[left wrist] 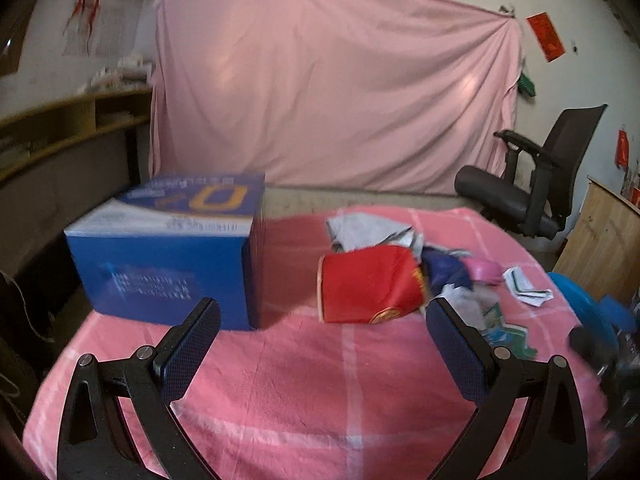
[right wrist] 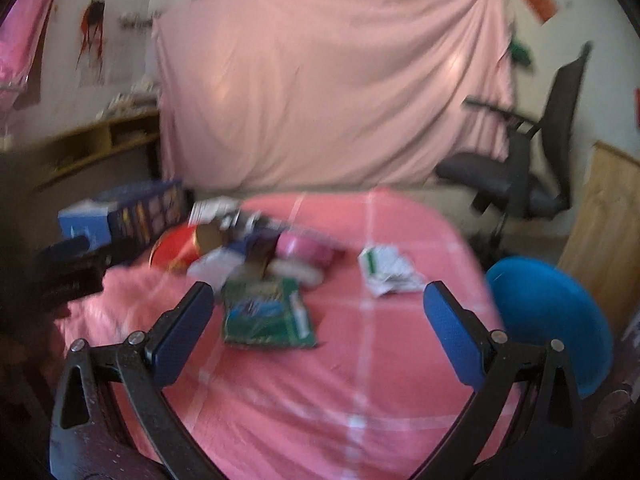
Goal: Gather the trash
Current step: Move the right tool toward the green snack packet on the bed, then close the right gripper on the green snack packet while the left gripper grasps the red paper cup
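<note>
A pile of trash lies on the pink tablecloth (left wrist: pixel 280 380): a crushed red paper cup (left wrist: pixel 368 288), grey and blue wrappers (left wrist: pixel 372 232), a pink roll (left wrist: pixel 486 270), folded white paper (left wrist: pixel 526 286). My left gripper (left wrist: pixel 322 312) is open and empty, just short of the red cup. In the right wrist view, my right gripper (right wrist: pixel 318 300) is open and empty above a green packet (right wrist: pixel 266 314). The red cup (right wrist: pixel 174 252), the pink roll (right wrist: pixel 304 250) and the white paper (right wrist: pixel 386 270) lie beyond it.
A blue cardboard box (left wrist: pixel 168 256) stands on the table's left side. A blue round bin (right wrist: pixel 548 320) sits off the table's right edge. An office chair (left wrist: pixel 532 184) stands behind, and a wooden shelf (left wrist: pixel 60 128) is at the left.
</note>
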`<state>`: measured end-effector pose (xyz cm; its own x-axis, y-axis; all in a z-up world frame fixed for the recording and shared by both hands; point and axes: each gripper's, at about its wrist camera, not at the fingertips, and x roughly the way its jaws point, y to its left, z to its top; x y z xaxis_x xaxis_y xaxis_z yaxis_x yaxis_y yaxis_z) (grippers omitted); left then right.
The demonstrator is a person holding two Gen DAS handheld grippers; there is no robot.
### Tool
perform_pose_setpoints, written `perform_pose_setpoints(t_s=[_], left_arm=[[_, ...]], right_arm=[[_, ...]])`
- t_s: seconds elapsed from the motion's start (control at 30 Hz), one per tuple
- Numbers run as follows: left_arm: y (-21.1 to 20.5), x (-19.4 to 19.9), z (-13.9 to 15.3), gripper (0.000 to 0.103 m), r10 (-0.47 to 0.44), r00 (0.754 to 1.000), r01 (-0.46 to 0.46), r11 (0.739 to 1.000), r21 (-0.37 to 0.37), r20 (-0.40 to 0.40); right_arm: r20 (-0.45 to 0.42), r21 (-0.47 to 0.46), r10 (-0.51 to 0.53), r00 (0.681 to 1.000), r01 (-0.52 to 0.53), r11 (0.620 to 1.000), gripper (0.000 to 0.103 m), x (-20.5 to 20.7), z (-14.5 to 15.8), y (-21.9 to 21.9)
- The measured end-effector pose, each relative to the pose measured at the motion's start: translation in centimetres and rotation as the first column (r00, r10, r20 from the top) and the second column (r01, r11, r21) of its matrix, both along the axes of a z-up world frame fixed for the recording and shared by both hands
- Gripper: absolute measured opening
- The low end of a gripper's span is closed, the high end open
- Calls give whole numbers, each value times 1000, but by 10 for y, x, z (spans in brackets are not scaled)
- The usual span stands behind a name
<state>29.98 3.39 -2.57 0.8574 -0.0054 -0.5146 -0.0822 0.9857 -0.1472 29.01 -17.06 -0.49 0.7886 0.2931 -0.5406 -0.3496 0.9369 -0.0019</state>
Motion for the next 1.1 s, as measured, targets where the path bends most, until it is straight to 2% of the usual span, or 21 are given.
perform_pose_setpoints(t_s=[0.1, 0.3, 0.33, 0.4, 0.57, 0.63, 0.9, 1.0, 1.1], left_arm=[[4, 9, -9, 100, 1, 999, -2, 1000, -20, -47], [-1, 18, -10, 100, -36, 995, 34, 999, -22, -92], [-2, 21, -10, 100, -42, 994, 40, 999, -22, -96], [-5, 28, -8, 100, -55, 993, 53, 998, -22, -100], [-12, 45, -6, 100, -59, 993, 55, 998, -41, -102], [-16, 53, -8, 100, -58, 990, 53, 998, -41, -129], [-14, 79, -13, 100, -14, 979, -3, 997, -83, -204], [-6, 85, -14, 99, 1, 976, -30, 991, -128, -220], [-10, 85, -18, 84, -19, 973, -13, 990, -137, -228]], right_arm=[[-96, -30, 52, 994, -55, 998, 103, 13, -11, 15], [-233, -92, 62, 970, -85, 992, 103, 42, -30, 30], [-242, -92, 59, 968, -84, 992, 95, 44, -33, 30], [-247, -65, 58, 967, -76, 995, 90, 45, -32, 24], [-244, 3, 34, 969, -34, 999, 90, 51, -28, 2], [-243, 26, 28, 970, -22, 999, 90, 53, -27, -7], [-238, 70, 41, 970, -24, 997, 90, 50, -25, -15], [-229, 82, 48, 972, -30, 996, 90, 49, -25, -15], [-209, 96, 56, 976, -37, 995, 90, 46, -23, -18]])
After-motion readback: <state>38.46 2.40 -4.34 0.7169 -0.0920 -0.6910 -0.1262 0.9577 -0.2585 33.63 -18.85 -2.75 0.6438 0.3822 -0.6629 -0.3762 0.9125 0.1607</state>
